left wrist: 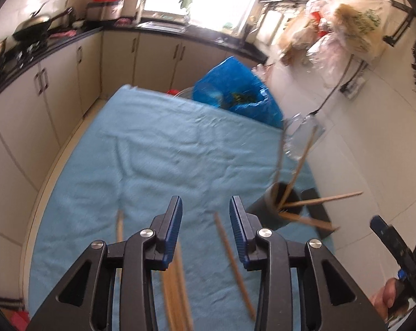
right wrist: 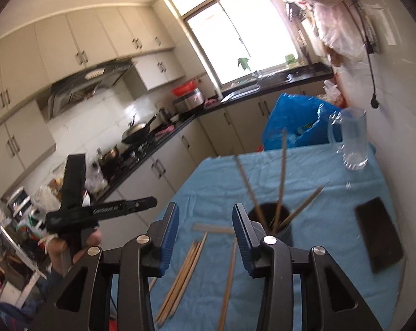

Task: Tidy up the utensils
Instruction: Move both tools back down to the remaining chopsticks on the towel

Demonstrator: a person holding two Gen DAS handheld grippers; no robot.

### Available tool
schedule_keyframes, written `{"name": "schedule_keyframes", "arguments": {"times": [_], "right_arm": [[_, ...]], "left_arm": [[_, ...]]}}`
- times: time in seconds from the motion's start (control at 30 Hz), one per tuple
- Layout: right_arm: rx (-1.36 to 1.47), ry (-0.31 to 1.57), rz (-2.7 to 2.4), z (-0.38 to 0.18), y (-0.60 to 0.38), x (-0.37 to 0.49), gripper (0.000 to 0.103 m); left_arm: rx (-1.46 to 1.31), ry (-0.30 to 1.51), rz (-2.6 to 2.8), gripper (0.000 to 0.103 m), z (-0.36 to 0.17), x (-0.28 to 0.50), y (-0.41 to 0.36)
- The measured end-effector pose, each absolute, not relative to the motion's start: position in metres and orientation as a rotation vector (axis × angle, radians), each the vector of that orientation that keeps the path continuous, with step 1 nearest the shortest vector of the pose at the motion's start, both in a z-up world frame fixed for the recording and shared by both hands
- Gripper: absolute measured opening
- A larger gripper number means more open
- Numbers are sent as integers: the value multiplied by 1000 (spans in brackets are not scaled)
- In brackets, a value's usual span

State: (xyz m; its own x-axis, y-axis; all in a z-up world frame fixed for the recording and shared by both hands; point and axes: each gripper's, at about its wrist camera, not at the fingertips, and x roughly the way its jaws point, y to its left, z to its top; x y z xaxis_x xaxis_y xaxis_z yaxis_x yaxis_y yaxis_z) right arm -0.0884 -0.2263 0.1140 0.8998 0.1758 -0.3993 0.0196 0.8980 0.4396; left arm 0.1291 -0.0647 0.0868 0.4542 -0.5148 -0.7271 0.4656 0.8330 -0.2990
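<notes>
The left hand-held gripper (left wrist: 205, 207) hovers above the near part of the table (left wrist: 158, 149), which is covered in a light blue cloth; its blue-padded jaws stand wide apart with nothing between them. The right hand-held gripper (right wrist: 205, 215) is likewise spread wide and empty, held over the near edge of the same table.

A dark utensil holder (right wrist: 274, 220) stands upright on the cloth toward the right side, and several wooden chopsticks (right wrist: 283, 165) lean out of it at different angles. More loose chopsticks (right wrist: 184, 270) lie flat on the cloth near the holder's left, a bundle of them side by side, a single chopstick (right wrist: 228, 281) a little to their right, and a short pale piece lying crosswise just beyond.

A black phone (right wrist: 379, 234) lies flat on the right edge of the table. A clear glass mug (right wrist: 351, 140) stands farther back on the right, near a blue plastic bag (right wrist: 293, 121) at the far end. Motion blur softens the finer detail.
</notes>
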Motion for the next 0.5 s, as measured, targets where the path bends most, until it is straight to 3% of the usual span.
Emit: {"name": "schedule_keyframes", "arguments": {"times": [0.27,0.5], "right_arm": [[385,587,135,68,-172,-69,44],[395,682,123,36,-158,-49,44]], "left_arm": [[-76,1062,-512,36,23,152,-26],[-34,1183,-496,31,-26,184,-59]]}}
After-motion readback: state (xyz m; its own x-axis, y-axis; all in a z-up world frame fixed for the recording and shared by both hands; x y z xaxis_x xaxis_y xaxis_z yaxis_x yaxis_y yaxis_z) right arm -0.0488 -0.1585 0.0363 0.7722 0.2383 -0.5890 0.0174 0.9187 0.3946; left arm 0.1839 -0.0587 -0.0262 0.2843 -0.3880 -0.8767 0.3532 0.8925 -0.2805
